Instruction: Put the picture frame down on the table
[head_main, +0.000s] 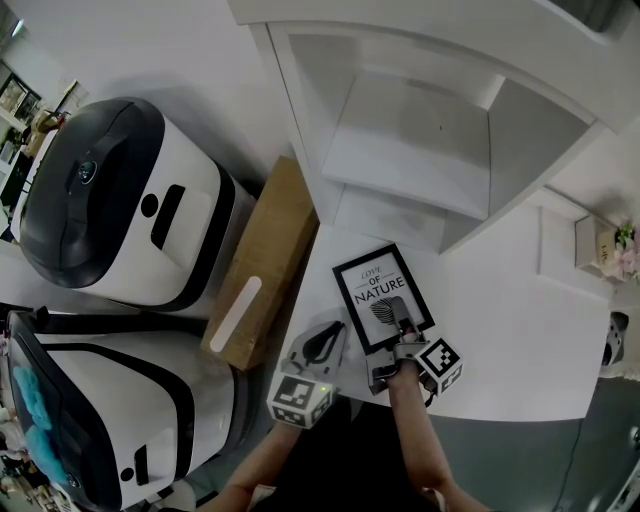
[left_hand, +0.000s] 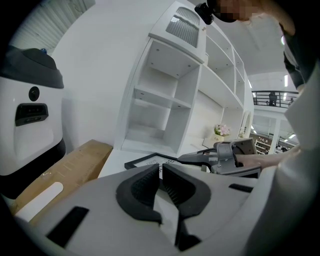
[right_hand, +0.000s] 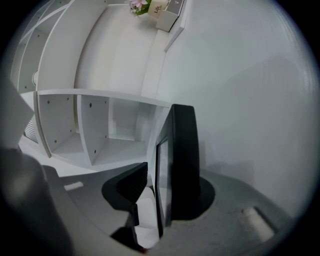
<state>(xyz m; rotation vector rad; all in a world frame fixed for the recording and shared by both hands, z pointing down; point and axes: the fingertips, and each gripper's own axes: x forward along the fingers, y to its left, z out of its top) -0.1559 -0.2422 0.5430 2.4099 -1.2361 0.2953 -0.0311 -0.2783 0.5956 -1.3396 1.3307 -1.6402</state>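
- Picture frame (head_main: 383, 290): a black frame with a "Love of Nature" print. It lies face up over the white worktop (head_main: 520, 340), in front of the open compartments of the white shelf unit (head_main: 420, 140).
- Long axis: it runs from the person's side toward the shelf unit, so the short edge farthest from the shelf unit points at the tongs.
- Right tongs (head_main: 403, 335): clamped on that far short edge. This is the only hold on the frame, so the lowering and release are judged to fall to this hand.
- Left tongs (head_main: 325, 345): just beside the frame corner farthest from the shelf unit. The jaws are drawn nearly together with nothing between them, and they do not touch the frame.
- Right gripper view: shows the frame (right_hand: 176, 150) edge-on between the pads, rising toward the shelf unit. This confirms the grip but hides the print.
- Left gripper view: shows the frame (left_hand: 147, 160) low and nearly flat before the shelf unit's base, under the right tongs (left_hand: 200, 158). No view settles whether it touches the worktop.
- Surroundings: a long cardboard box (head_main: 265, 265) lies by the shelf unit's left side. Two white-and-black machines (head_main: 120, 200) stand beyond it, farther from the shelf unit.
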